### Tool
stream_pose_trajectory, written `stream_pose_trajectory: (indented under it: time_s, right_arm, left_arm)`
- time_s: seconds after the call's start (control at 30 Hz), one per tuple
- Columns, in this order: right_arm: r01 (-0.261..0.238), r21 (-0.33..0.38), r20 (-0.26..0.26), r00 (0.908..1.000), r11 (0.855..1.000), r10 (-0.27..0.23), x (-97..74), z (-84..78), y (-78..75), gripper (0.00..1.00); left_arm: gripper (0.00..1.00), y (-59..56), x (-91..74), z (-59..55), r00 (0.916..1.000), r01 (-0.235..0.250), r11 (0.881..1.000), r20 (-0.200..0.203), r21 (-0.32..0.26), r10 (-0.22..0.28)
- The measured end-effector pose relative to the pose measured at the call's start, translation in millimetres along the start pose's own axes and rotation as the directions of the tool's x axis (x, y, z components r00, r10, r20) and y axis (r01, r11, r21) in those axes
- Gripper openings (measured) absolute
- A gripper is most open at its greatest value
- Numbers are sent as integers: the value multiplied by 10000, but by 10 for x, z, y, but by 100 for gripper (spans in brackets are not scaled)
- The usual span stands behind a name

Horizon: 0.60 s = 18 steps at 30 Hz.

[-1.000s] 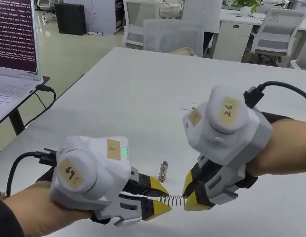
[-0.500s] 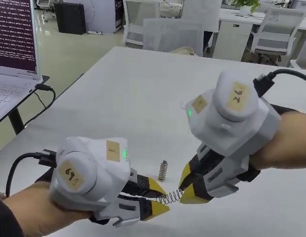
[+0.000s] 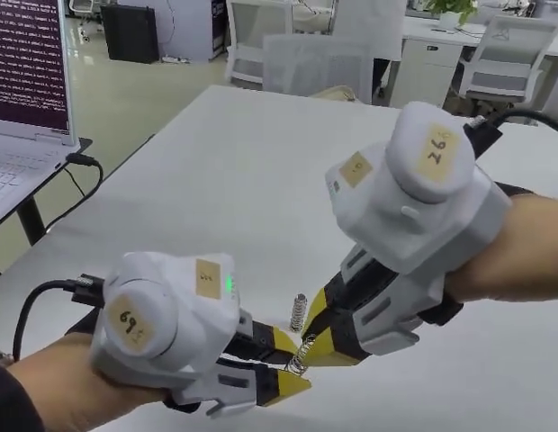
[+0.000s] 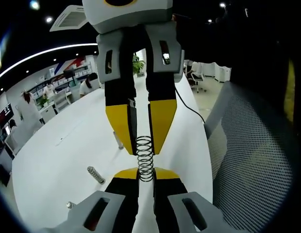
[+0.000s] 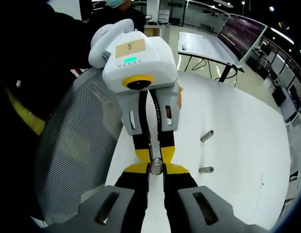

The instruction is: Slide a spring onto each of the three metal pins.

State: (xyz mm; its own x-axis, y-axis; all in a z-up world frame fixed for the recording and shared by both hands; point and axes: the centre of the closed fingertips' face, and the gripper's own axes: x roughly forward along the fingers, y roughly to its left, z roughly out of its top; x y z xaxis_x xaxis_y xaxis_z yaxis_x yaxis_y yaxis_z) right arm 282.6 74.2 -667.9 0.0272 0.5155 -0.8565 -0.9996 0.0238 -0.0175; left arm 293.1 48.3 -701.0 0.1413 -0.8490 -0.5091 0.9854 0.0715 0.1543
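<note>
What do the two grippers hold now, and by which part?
One spring, shared between them: the left gripper pinches one end of it, and the right gripper pinches the opposite end.

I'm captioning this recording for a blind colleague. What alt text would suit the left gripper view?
A small coil spring is held end to end between the left gripper, rising from the bottom, and the right gripper, reaching down from the top, both yellow-tipped. Behind them lies a white table with another spring on it.

Head view above looking down, gripper views close, facing each other, sharing one spring
</note>
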Motion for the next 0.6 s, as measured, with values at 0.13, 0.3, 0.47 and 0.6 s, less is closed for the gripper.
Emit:
stream_pose_trajectory:
  time_s: [0.13, 0.3, 0.47, 0.6]
  right_arm:
    - [-72, 2, -54, 10000, 10000, 72, 11, -3, 1, 8]
    - [-139, -211, -295, 9995, 9997, 132, 71, -35, 17, 9]
    - [-219, -267, -475, 9987, 9994, 206, 107, -58, 27, 9]
    - [-213, -302, -510, 9985, 9993, 197, 127, -67, 23, 9]
  left_arm:
    - [2, -8, 0, -5, 10000, 43, 9999, -17, -121, -43]
    - [2, -26, -4, 10, 9999, 141, 9994, 74, -302, -139]
    - [2, -31, -10, 27, 9999, 153, 9993, 81, -351, -151]
    - [2, -34, -16, 42, 9997, 178, 9989, 151, -428, -171]
